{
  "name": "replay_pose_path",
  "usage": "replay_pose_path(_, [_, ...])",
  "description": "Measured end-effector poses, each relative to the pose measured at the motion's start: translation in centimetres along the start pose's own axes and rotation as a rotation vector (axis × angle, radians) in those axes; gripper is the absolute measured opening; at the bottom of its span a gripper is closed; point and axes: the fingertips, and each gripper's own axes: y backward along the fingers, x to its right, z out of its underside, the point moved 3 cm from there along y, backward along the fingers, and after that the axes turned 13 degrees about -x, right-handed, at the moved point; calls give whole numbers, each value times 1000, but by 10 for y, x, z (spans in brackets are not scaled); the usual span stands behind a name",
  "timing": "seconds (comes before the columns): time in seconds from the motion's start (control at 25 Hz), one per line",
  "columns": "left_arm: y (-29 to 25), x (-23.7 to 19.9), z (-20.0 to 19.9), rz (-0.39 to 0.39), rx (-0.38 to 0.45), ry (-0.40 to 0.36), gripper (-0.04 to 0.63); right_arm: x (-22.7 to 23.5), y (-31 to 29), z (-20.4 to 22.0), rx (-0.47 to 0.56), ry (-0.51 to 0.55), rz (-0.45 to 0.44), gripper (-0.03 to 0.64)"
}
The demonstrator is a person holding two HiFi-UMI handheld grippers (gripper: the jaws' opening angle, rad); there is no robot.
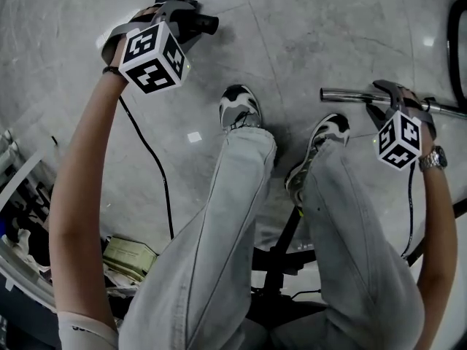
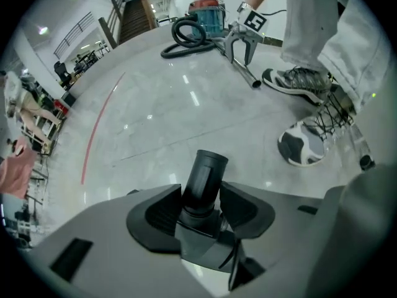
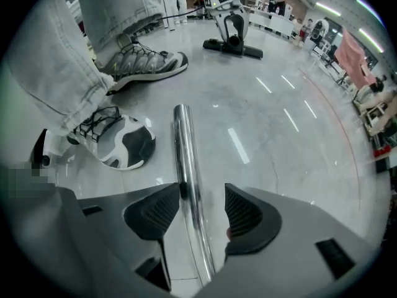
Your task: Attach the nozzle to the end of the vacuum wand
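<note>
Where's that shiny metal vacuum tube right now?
In the head view, the chrome vacuum wand lies on the grey floor at the right, beside the person's right shoe, running between the right gripper's open jaws.

Pale grey jeans and grey-white camouflage sneakers; a white sleeve at seven o'clock, a metal watch at three. Left gripper and right gripper — grey shells, black ribbed pads, marker cubes, black cables.

Head view: black plastic nozzle, well left of the chrome vacuum wand, mostly hidden under our left gripper; top edge cuts it. Wand runs off right edge. Pad contact on nozzle: we cannot tell.
</note>
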Motion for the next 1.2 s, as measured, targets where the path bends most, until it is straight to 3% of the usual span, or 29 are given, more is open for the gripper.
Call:
replay_pose_path(0.24, [10, 28, -40, 31, 117, 36, 198, -5, -17, -4, -45, -19, -24, 204])
replay_pose_path(0.32, [11, 35, -50, 38, 142, 31, 196, -6, -20, -6, -51, -22, -42, 159])
replay_pose_path(0.44, [11, 37, -58, 42, 173, 48, 193, -4, -18, -9, -50, -3, -21, 147])
replay_pose_path(0.68, [10, 40, -69, 53, 226, 125, 193, 20, 1, -31, 17, -64, 31, 146])
replay_pose_path(0.92, [5, 47, -86, 63, 250, 134, 186, 61, 21, -67, 89, -134, 96, 146])
replay_pose_path(1.2, [8, 44, -90, 58, 295, 195, 184, 81, 26, -99, 124, -149, 123, 143])
